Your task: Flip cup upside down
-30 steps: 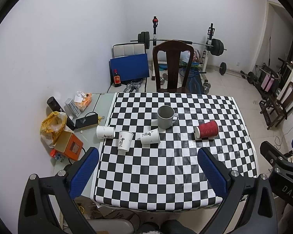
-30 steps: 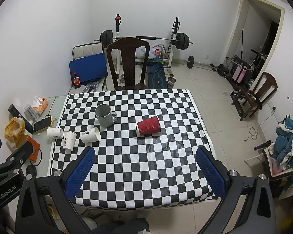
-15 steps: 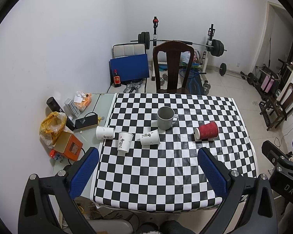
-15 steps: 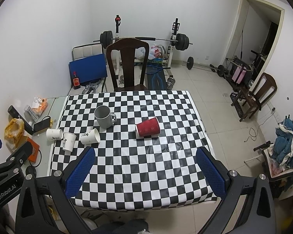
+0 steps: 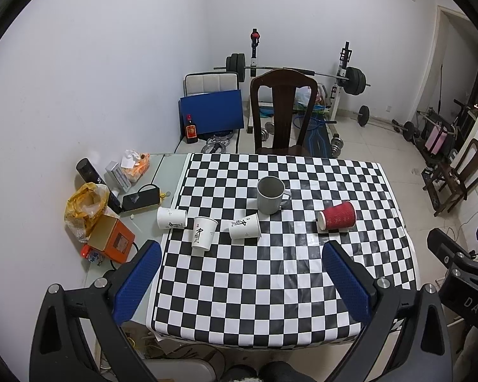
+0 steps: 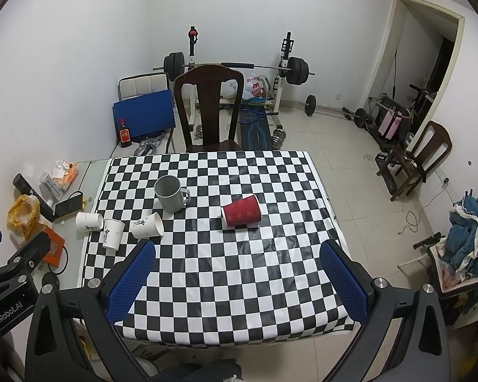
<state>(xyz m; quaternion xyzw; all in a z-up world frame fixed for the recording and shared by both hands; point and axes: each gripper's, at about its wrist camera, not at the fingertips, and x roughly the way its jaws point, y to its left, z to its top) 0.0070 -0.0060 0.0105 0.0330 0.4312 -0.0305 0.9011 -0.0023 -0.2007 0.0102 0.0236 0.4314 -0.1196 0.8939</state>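
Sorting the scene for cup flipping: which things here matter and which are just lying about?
Job:
grey mug, upright
red cup, on its side
three white paper cups

Lying about:
wooden chair
orange box
yellow bag
barbell rack

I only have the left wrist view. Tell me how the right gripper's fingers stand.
Observer: In the right wrist view the right gripper is open, its blue-padded fingers wide apart with nothing held between them.
Operator: Say where the red ribbed paper cup lies relative to that gripper.
Observer: The red ribbed paper cup lies on its side on the checkered table, beyond the fingertips and roughly centred between them.
Operator: Report what is on the floor right of the table, past my frame.
Observer: A heap of blue and white clothes is piled there, near the wall.
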